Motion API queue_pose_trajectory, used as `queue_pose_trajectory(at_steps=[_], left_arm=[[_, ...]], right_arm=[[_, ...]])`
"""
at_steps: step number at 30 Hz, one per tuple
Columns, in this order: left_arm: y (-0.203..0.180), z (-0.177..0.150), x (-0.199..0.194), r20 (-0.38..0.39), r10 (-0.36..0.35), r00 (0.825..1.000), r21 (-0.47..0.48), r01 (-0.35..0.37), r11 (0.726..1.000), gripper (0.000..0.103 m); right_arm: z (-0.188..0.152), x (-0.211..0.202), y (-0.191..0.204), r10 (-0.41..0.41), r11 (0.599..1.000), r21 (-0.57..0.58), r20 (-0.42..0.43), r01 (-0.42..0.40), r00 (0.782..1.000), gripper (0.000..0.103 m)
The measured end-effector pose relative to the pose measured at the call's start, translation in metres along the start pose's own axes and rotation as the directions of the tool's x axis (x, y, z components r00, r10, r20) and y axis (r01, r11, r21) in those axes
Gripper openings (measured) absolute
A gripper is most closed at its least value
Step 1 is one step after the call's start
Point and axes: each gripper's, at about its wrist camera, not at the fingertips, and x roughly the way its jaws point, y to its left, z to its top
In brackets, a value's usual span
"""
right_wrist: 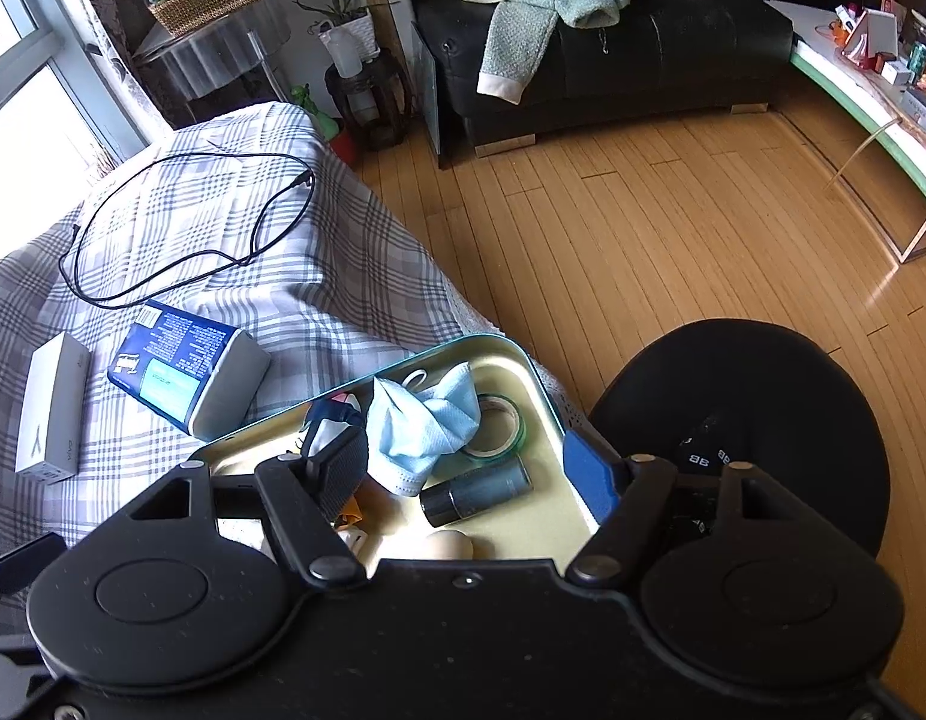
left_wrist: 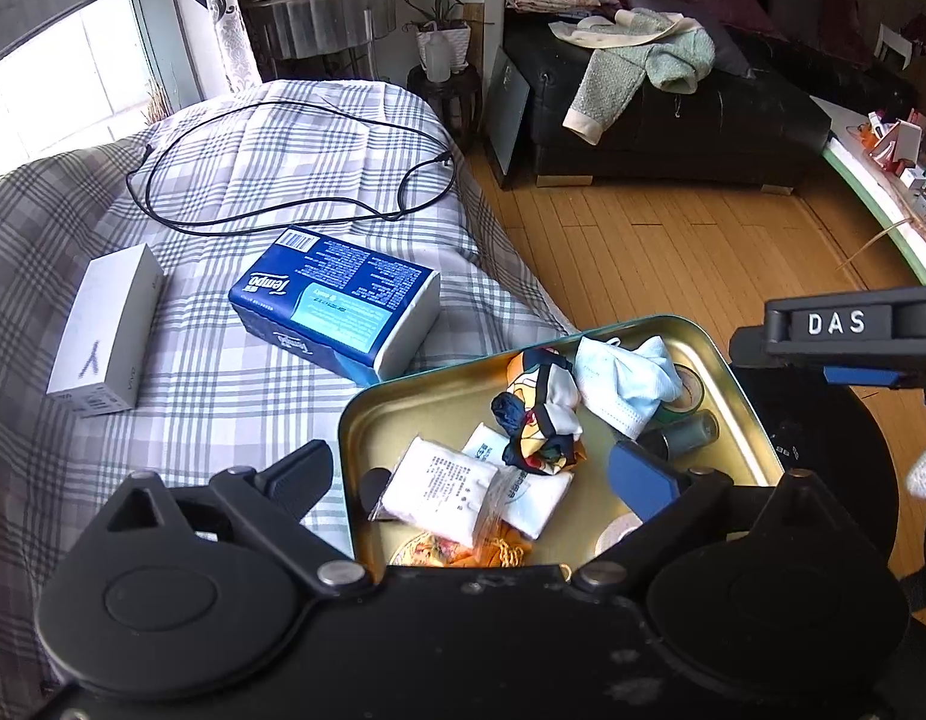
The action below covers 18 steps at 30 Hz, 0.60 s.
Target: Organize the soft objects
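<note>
A gold metal tin (left_wrist: 367, 414) (right_wrist: 547, 402) lies at the edge of the plaid-covered bed. In it are a crumpled blue face mask (left_wrist: 625, 378) (right_wrist: 421, 426), a patterned cloth bundle (left_wrist: 547, 414), white sachets (left_wrist: 457, 486), tape rolls (right_wrist: 499, 426) and a dark cylinder (right_wrist: 475, 492). My left gripper (left_wrist: 469, 480) is open and empty, its fingers spread over the tin's near end. My right gripper (right_wrist: 469, 468) is open and empty above the tin, its left finger beside the mask. The right gripper's body (left_wrist: 847, 330) shows in the left wrist view.
On the bed (left_wrist: 235, 180) lie a blue tissue pack (left_wrist: 337, 300) (right_wrist: 187, 372), a white box (left_wrist: 103, 336) (right_wrist: 49, 408) and a black cable (left_wrist: 283, 180) (right_wrist: 187, 228). A black round stool (right_wrist: 763, 420) stands right of the tin. A green sweater (right_wrist: 559, 6) lies on a black sofa.
</note>
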Motion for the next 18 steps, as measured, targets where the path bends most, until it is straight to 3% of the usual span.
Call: queue_pose_trajectory(at_steps=[11, 18], left_arm=[[0.020, -0.049, -0.039, 0.051, 0.018, 0.999, -0.005, -0.018, 1.000, 0.102], [0.040, -0.079, -0.050, 0.061, 0.041, 0.997, -0.034, -0.039, 0.999, 0.102]], right_arm=[[-0.037, -0.035, 0.023, 0.005, 1.000, -0.018, 0.108, -0.003, 0.994, 0.069], [-0.078, -0.037, 0.039, -0.057, 0.997, -0.051, 0.115, 0.063, 0.992, 0.069]])
